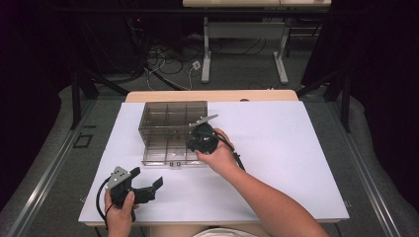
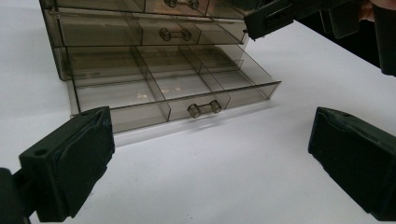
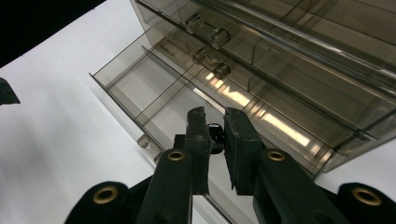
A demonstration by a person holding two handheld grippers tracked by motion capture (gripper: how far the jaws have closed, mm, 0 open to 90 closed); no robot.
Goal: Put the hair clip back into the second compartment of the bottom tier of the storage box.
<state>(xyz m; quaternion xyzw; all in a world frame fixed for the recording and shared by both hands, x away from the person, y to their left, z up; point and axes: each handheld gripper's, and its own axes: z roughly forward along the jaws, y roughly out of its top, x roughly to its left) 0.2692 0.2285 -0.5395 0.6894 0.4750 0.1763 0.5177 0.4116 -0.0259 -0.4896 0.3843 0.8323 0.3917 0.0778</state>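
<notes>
Drawer [image 1: 165, 150], pulled out of the organizer [image 1: 173, 118] near the desk's far edge, lies under the right gripper [image 3: 215, 133], clamped on a small black object [image 3: 215, 132]. Left gripper [image 1: 148, 185] gapes near the front-left corner.

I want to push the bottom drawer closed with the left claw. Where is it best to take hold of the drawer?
Grip the small bar handle on the open drawer front. It stands out from the panel, so the open left claw can come straight from the front and close around it.
</notes>
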